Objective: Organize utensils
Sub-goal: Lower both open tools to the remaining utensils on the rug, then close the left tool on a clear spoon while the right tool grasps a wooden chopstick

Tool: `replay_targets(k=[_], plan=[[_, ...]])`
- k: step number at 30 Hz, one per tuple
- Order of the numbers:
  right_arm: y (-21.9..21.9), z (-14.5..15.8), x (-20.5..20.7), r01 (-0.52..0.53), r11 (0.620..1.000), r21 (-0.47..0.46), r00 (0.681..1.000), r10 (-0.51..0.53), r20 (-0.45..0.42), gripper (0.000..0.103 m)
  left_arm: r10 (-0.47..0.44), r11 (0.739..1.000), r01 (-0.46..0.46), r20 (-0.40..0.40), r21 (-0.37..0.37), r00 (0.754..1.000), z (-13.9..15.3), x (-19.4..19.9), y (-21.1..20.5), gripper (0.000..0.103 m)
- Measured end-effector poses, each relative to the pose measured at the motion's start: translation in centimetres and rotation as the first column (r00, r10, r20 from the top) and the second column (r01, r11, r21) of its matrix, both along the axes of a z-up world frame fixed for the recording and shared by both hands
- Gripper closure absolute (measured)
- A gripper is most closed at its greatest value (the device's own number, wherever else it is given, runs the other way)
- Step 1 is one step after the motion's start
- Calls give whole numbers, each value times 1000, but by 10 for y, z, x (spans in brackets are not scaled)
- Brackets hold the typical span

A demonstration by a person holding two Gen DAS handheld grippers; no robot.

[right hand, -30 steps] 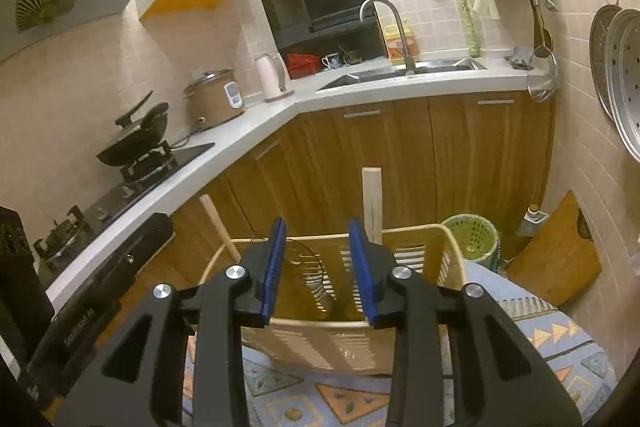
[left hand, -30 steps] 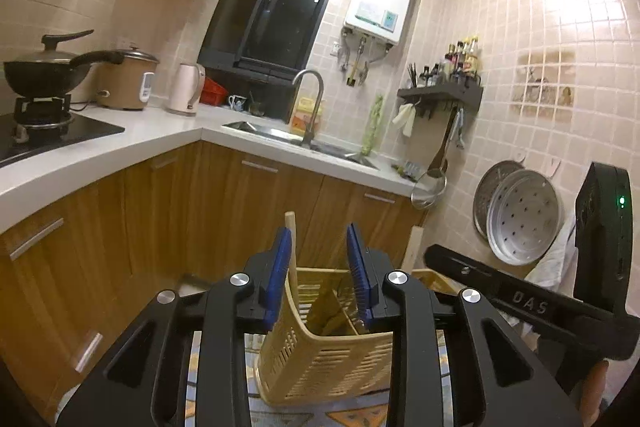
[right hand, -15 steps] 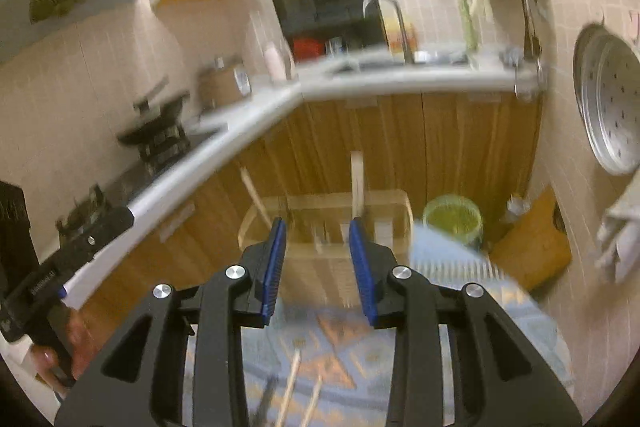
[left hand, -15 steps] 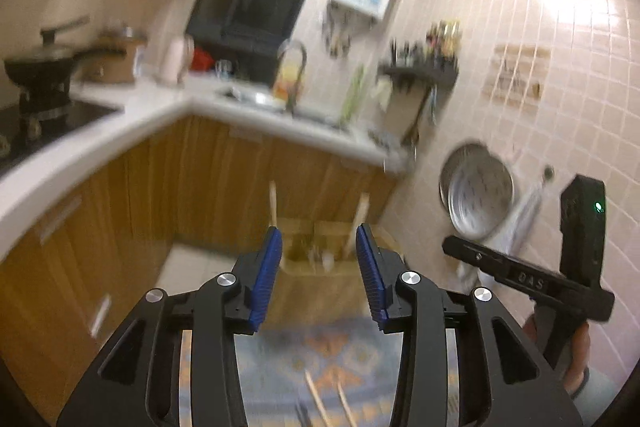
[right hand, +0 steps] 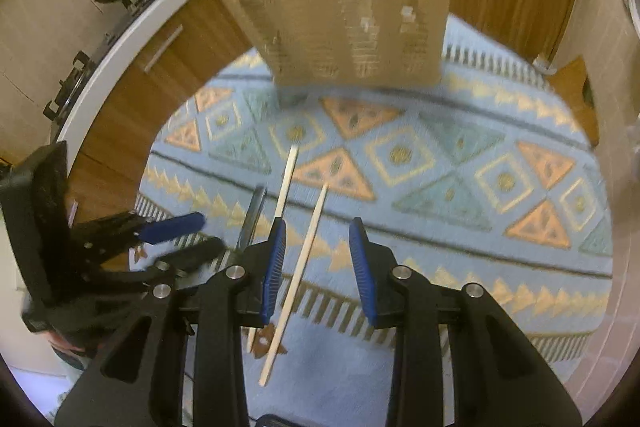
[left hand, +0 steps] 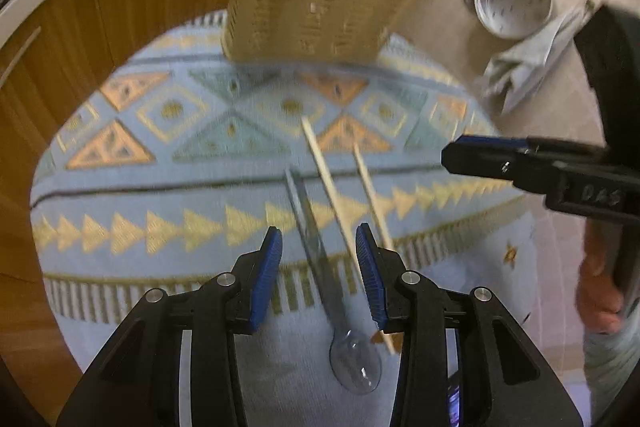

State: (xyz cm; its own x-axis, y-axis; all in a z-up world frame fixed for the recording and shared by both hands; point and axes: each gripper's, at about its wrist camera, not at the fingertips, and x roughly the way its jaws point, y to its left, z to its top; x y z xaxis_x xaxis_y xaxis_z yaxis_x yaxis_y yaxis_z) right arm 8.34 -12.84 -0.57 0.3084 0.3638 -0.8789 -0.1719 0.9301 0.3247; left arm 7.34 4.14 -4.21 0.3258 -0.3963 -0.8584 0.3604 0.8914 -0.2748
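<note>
Both tongs tilted down over the patterned cloth (left hand: 160, 163) on the worktop, with 3 loose utensils below: a clear plastic spoon (left hand: 320, 267) and 2 wooden chopsticks (right hand: 298, 275). Left tongs (left hand: 319, 269) moderately apart, nothing pinched, spoon handle seen in the gap with the bowl toward the camera. Right tongs (right hand: 316, 267) also partly apart and empty, the nearer chopstick passing through the gap, the other one just to the left side. Beige slotted basket (right hand: 352, 19) standing at the far edge of the cloth, some sticks already upright inside. Probably the reaching step now, each of the 2 tools choosing 1 item. For a good grasp: better to lower straight until the pads come on both sides of the handle, close to the middle, so no tipping after lifting. Chopsticks thin and lying near each other, so easy to catch 2 or to push 1 away; careful centring needed. Spoon smooth and light, perhaps slippery; firm but slow closing advised. Afterwards, carrying toward the basket and dropping handle-first into 1 compartment.
</note>
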Motion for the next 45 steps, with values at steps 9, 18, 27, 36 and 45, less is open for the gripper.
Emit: replay_targets(k=[9, 18, 27, 36, 45], plan=[[4, -14, -11, 11, 1000, 14, 996, -10, -84, 73, -30, 995, 32, -29, 94, 999, -19, -12, -16, 66], [2, -23, -14, 29, 999, 45, 994, -23, -111, 73, -41, 994, 40, 12, 106, 999, -19, -14, -21, 66], [-2, -34, -9, 43, 998, 51, 988, -35, -148, 73, -75, 988, 67, 51, 142, 996, -19, -21, -23, 66], [8, -37, -1, 33, 998, 51, 989, -25, -146, 73, -102, 986, 93, 63, 139, 993, -19, -22, -22, 66], [21, -61, 9, 23, 1000, 4, 985, -22, -172, 73, -89, 962, 59, 102, 265, 991, -19, -24, -42, 69]])
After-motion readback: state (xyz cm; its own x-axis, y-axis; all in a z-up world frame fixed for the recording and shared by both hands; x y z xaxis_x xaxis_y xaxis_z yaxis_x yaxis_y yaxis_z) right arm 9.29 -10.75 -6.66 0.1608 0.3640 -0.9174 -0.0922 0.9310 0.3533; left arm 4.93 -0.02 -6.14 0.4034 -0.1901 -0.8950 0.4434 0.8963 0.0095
